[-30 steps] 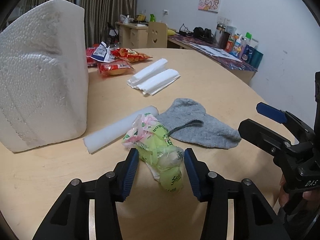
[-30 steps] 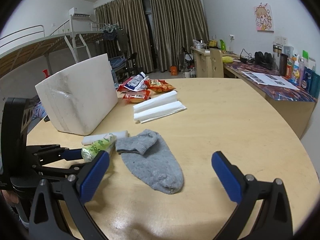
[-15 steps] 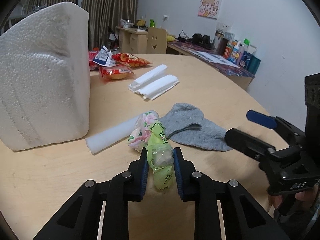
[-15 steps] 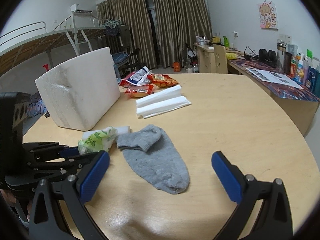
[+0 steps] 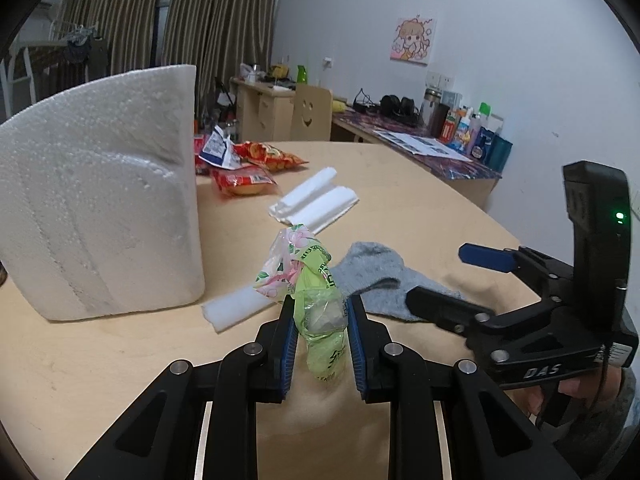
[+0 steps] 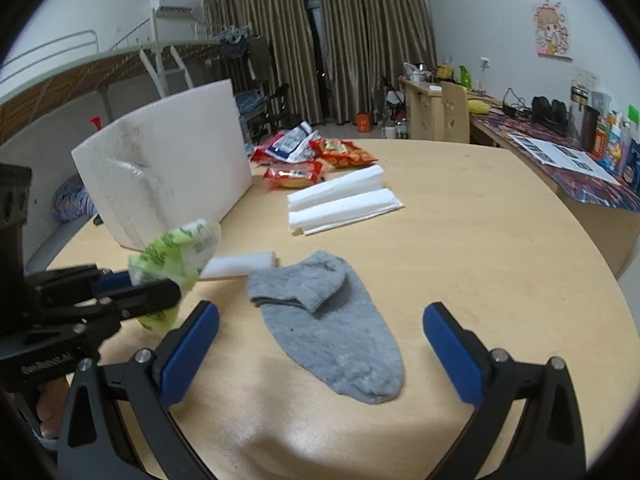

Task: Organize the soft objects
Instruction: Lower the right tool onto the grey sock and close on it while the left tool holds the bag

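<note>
My left gripper (image 5: 320,328) is shut on a crumpled green and pink plastic bag (image 5: 316,300) and holds it lifted above the round wooden table (image 5: 120,360). The bag also shows at the left of the right wrist view (image 6: 176,252). A grey sock (image 6: 324,320) lies flat on the table, in front of my right gripper (image 6: 320,340), which is open and empty above the sock's near end. The sock also shows in the left wrist view (image 5: 376,276). A white foam strip (image 5: 236,308) lies beside the sock.
A large white foam block (image 5: 100,224) stands at the left. Folded white foam sheets (image 6: 344,204) and several red snack packets (image 6: 316,160) lie farther back. A desk with bottles (image 5: 472,140) stands beyond the table at the right.
My left gripper closed on the plastic bag and lifted it off the table. The right gripper stayed open and moved slightly closer to the sock.
</note>
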`<action>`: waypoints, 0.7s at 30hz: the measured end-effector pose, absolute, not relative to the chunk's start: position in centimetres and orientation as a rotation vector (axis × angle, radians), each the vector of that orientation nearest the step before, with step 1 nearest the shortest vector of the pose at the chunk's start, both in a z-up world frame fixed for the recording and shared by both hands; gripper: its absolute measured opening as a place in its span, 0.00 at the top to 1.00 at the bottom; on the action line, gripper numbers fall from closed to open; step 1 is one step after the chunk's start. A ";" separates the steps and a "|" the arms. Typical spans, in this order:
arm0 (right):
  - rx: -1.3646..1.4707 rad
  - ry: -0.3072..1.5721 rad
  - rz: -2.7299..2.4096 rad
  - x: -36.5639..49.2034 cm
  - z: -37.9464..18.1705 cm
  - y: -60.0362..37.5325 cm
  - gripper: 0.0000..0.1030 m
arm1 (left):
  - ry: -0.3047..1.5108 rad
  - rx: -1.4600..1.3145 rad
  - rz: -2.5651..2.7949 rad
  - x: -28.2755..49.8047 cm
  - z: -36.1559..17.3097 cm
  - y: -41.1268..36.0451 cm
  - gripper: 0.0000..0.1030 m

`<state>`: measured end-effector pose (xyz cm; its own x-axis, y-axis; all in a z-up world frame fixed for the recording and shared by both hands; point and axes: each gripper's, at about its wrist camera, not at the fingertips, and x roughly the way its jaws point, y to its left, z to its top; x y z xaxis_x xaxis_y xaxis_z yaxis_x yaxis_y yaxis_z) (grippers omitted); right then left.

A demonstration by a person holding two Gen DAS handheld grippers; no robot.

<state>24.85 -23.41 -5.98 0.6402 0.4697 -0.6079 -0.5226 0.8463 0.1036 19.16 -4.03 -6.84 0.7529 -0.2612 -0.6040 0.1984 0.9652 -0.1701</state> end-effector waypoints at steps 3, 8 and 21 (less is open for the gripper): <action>-0.105 0.689 0.574 25.2 -6.2 -22.6 0.00 | 0.667 -0.109 -0.246 19.2 -6.9 -3.7 0.75; -0.149 0.715 0.568 25.9 -6.4 -21.5 0.00 | 0.649 -0.114 -0.243 18.8 -6.8 -3.6 0.75; -0.241 0.819 0.497 27.8 -7.9 -20.5 0.22 | 0.647 -0.099 -0.233 18.6 -6.8 -3.7 0.75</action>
<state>27.82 -20.49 -7.91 0.5773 0.3288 -0.7474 -0.5106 0.8597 -0.0162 18.63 -3.71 -6.76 0.7726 -0.2456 -0.5855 0.1841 0.9692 -0.1635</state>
